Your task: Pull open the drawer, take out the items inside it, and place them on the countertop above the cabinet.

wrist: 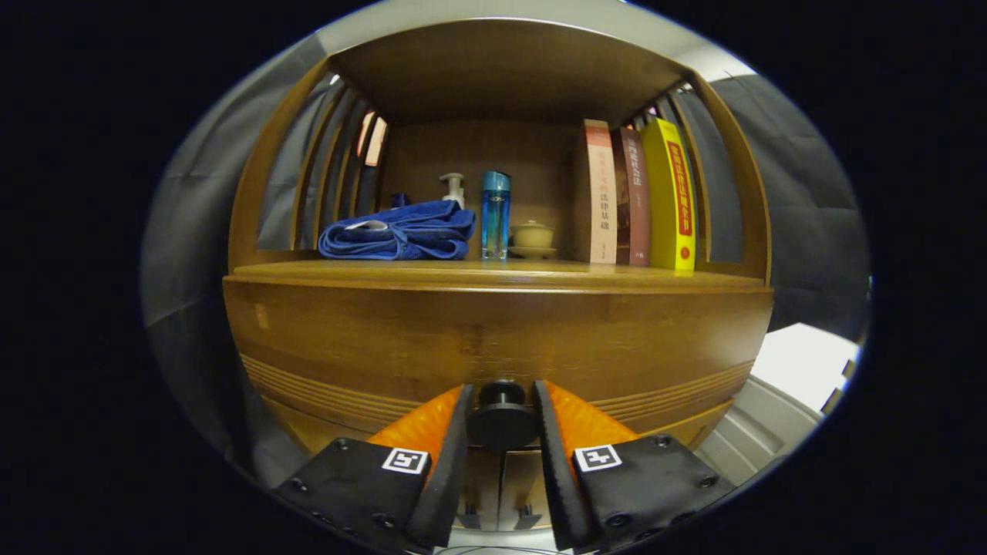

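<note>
One dark round knob (502, 420) sits on the drawer front (493, 347) between the two fingers of the claw (501, 401), and it is the only evident place to take hold. The claw's fingers flank the knob closely on either side; contact on both sides looks likely, but I cannot tell whether they actually press on it.

The drawer remains closed, directly below the bench (493, 271). Its front is stiff, smooth, varnished wood with grooved banding along the lower edge. In my judgement it will slide rigidly and needs a straight, level pull; the knob's flared head should resist slipping off. Drawer contents are hidden, so their weight is unknown.

Left to right on the bench: a folded blue towel (401, 231), soft and limp; behind it a small pump bottle (453, 189), hard plastic by appearance; a tall blue bottle (495, 214), glossy, possibly glass and fragile; a small lidded ceramic cup (533, 237) on a saucer, breakable; three upright books (636, 200), rigid, standing against the right slatted side. Open room for placement lies mainly along the front edge.
</note>
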